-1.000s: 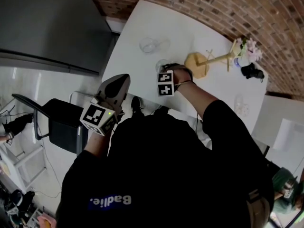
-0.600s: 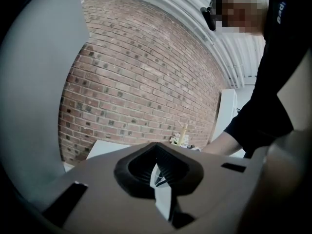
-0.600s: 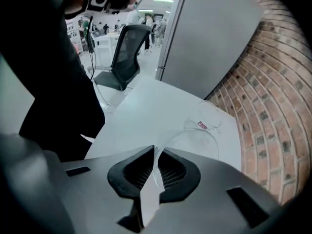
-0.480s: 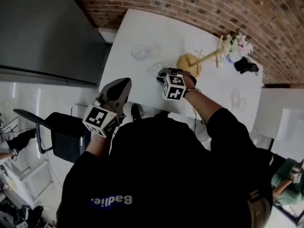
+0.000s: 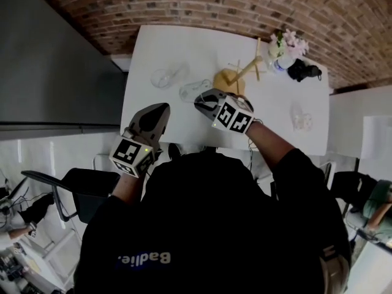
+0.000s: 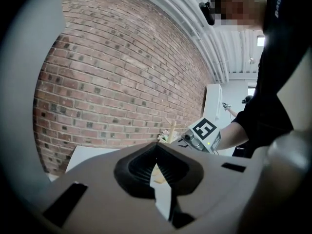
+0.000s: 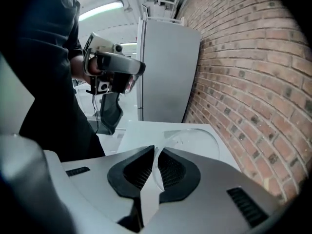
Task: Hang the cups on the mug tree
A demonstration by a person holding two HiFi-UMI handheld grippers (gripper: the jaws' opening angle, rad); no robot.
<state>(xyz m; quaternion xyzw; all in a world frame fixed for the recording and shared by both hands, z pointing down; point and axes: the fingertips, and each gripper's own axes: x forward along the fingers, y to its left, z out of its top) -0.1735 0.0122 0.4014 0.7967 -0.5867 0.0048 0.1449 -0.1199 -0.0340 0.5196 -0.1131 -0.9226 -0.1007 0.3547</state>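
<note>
Glass, clear and thin-walled: the cup point(image 5: 193, 91) sat low over the table point(image 5: 184, 41), near the tree point(image 5: 236, 77), rim pinched in the right tool point(image 5: 202, 101). Judged light, slick, brittle; a gentle rim hold suited. Left tool point(image 5: 158, 110) was closed, empty.

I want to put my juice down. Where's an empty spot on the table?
Bare table lies along the brick wall, between the left glass cup and the mug tree. Crowded by the flowers and the right claw.
</note>
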